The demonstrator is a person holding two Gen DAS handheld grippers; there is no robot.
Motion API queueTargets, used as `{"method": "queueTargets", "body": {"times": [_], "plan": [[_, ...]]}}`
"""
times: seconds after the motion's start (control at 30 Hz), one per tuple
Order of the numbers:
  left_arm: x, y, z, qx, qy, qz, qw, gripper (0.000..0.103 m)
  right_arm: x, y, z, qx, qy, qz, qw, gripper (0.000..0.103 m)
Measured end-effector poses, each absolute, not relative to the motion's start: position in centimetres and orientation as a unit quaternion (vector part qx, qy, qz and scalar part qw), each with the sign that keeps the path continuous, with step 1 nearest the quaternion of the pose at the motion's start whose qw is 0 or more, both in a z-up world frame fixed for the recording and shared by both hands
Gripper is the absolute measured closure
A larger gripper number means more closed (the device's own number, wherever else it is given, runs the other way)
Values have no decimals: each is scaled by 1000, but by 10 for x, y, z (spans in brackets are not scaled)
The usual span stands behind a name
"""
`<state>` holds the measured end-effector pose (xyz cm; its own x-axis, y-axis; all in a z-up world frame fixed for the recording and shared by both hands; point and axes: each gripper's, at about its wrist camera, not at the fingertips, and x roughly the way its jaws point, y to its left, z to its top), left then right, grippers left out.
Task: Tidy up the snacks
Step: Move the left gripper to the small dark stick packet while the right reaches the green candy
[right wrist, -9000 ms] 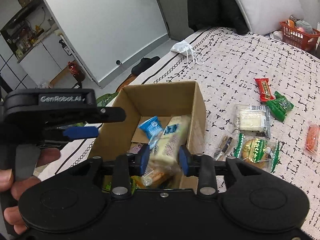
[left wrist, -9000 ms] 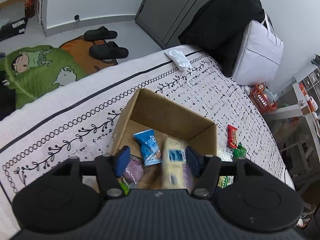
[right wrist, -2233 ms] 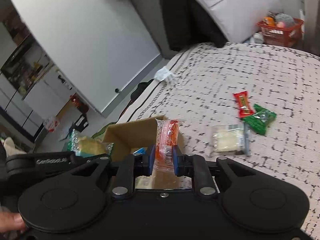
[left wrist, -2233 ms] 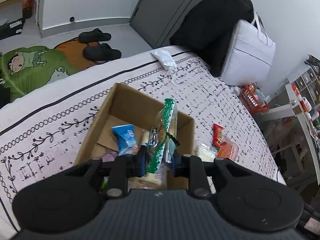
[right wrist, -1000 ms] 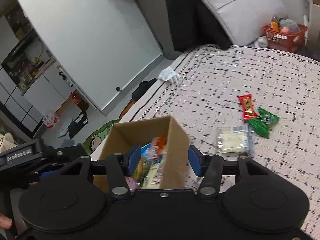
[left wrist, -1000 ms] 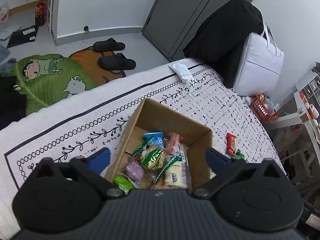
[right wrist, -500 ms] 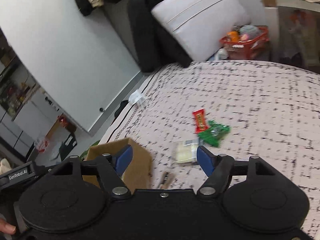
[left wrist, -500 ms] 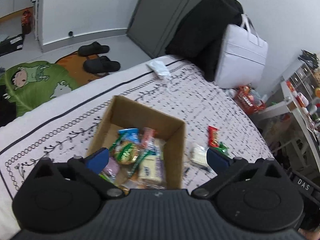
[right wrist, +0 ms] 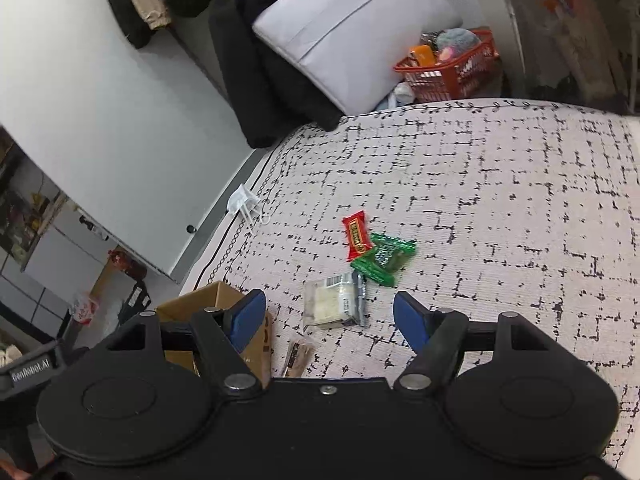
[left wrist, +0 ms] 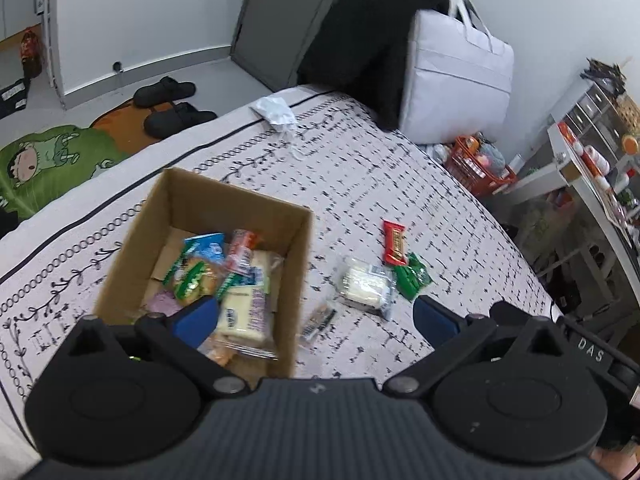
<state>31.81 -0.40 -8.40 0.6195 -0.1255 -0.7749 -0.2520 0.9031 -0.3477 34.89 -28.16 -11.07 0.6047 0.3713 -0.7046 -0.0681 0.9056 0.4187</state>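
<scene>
An open cardboard box (left wrist: 296, 268) stands on the patterned bedspread and holds several snack packets; its corner shows in the right wrist view (right wrist: 208, 300). To its right lie a clear packet with a white cake (left wrist: 364, 286) (right wrist: 334, 300), a red bar (left wrist: 394, 240) (right wrist: 356, 236), a green packet (left wrist: 412, 276) (right wrist: 384, 258) and a small dark stick packet (left wrist: 318, 320) (right wrist: 298, 356). My left gripper (left wrist: 316, 320) is open and empty over the box's right wall. My right gripper (right wrist: 330, 320) is open and empty above the white cake packet.
A white face mask (left wrist: 276, 110) lies near the bed's far edge. A white bag (right wrist: 340, 28) and black clothing (left wrist: 360, 40) rest at the bed's head. A red basket (right wrist: 448, 64), slippers (left wrist: 172, 100) and a green mat (left wrist: 48, 160) are on the floor.
Both grippers dropped their packets into the box about two seconds ago and opened. Both have since swung right, away from the box and towards the loose snacks.
</scene>
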Motion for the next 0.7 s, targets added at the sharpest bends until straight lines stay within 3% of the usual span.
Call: {"method": "queueTargets", "body": {"times": [0.4,0.7], "plan": [[339,-61,-103,-192,449,7,872,4,355,-316,-127,231,433,104,865,33],[352,-87,-124,-157,466,-1,871,25,359,-328,-134,248,437,107,858,33]]}}
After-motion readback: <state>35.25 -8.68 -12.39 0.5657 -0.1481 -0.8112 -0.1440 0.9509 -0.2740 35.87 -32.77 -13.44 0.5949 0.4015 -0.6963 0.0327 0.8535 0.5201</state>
